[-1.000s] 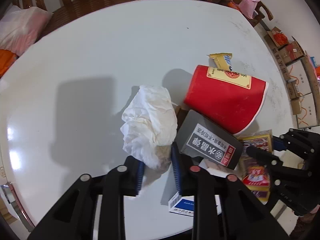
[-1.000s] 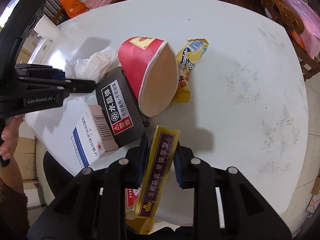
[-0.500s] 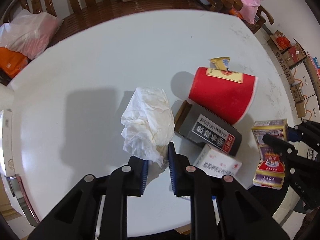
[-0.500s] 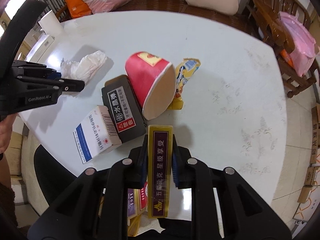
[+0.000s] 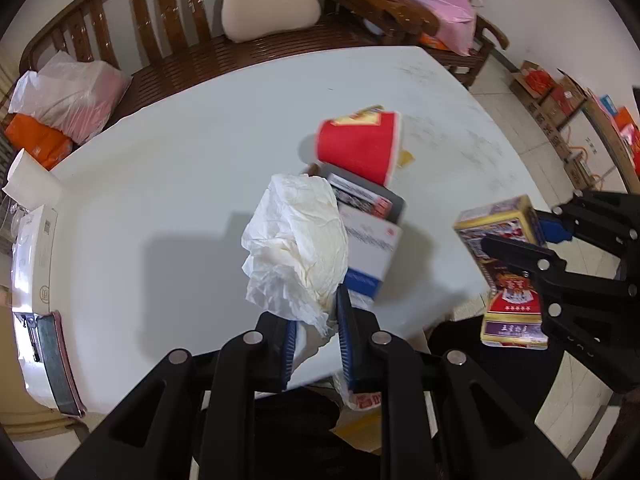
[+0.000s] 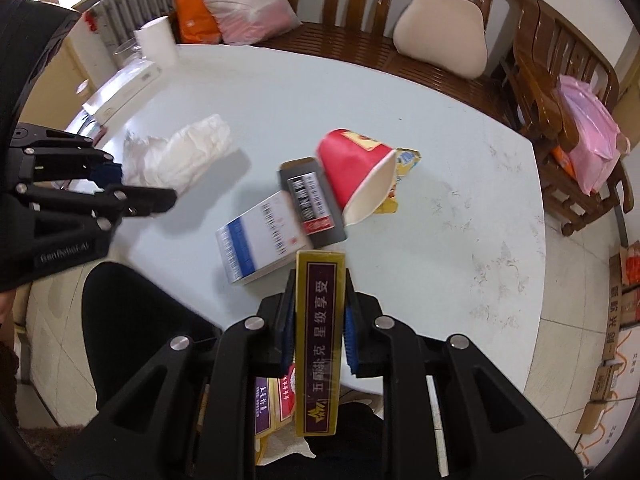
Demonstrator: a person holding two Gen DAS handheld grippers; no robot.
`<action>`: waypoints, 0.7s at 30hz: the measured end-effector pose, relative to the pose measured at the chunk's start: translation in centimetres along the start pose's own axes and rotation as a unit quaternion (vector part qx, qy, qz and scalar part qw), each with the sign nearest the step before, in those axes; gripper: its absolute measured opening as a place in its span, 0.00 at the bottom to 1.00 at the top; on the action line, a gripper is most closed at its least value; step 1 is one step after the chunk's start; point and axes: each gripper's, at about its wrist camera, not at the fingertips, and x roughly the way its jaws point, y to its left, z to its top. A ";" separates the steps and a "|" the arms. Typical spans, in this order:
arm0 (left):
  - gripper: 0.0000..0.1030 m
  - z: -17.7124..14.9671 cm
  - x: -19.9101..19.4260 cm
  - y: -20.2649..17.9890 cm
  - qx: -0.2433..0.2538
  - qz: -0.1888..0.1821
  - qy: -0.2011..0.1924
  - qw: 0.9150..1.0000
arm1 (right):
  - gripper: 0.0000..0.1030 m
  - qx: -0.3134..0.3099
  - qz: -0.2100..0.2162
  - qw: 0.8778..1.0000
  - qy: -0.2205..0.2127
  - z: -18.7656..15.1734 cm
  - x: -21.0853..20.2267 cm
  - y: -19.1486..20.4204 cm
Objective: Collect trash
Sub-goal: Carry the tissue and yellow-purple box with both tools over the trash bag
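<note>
Two-handed pick, both items lifted clear – left gripper (image 5: pixel 316 332) has its jaws pinched on the lower edge of a crumpled white tissue (image 5: pixel 298 246), which a second ago lay on the white table (image 5: pixel 168 184) and now hangs above it, casting a separate shadow. Right gripper (image 6: pixel 318 322) has its jaws clamped on the two flat sides of a yellow-and-purple carton (image 6: pixel 320 340); earlier the carton sat at the table's near edge beside the other litter, and now it is held off the surface, past that edge. Left on the table: a red paper cup (image 6: pixel 354 174) on its side, a dark grey box (image 6: pixel 314 200) touching it, a white-and-blue box (image 6: pixel 260 238) and a yellow wrapper (image 6: pixel 404 164). Judged: two pieces collected, four to go; a dark bag with litter shows beneath the grippers – the likely drop point
</note>
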 end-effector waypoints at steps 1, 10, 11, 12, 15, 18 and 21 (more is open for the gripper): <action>0.18 -0.4 -0.2 -0.3 0.002 -0.002 -0.003 1.000 | 0.19 -0.005 -0.002 1.000 -0.003 -0.6 -0.4 0.6; 0.18 -5.3 0.0 -2.7 0.010 -0.045 -0.007 0.999 | 0.19 -0.019 0.000 1.000 -0.003 -5.4 -1.3 3.2; 0.18 -5.9 0.2 -3.0 0.010 -0.050 -0.009 0.999 | 0.19 -0.020 0.000 1.000 -0.003 -5.9 -1.2 3.4; 0.18 -6.4 0.4 -3.3 0.010 -0.053 -0.009 0.998 | 0.19 -0.020 0.000 1.000 -0.002 -6.4 -1.1 3.6; 0.18 -7.5 1.3 -4.1 0.016 -0.063 -0.005 0.998 | 0.19 -0.016 0.005 1.000 0.006 -7.9 -0.4 3.9; 0.18 -8.9 2.4 -4.9 0.019 -0.069 -0.001 0.997 | 0.19 -0.019 0.000 1.000 0.012 -9.2 0.4 4.2; 0.18 -10.2 3.8 -5.6 0.018 -0.075 0.010 0.997 | 0.19 -0.018 0.002 1.000 0.019 -10.5 1.3 4.5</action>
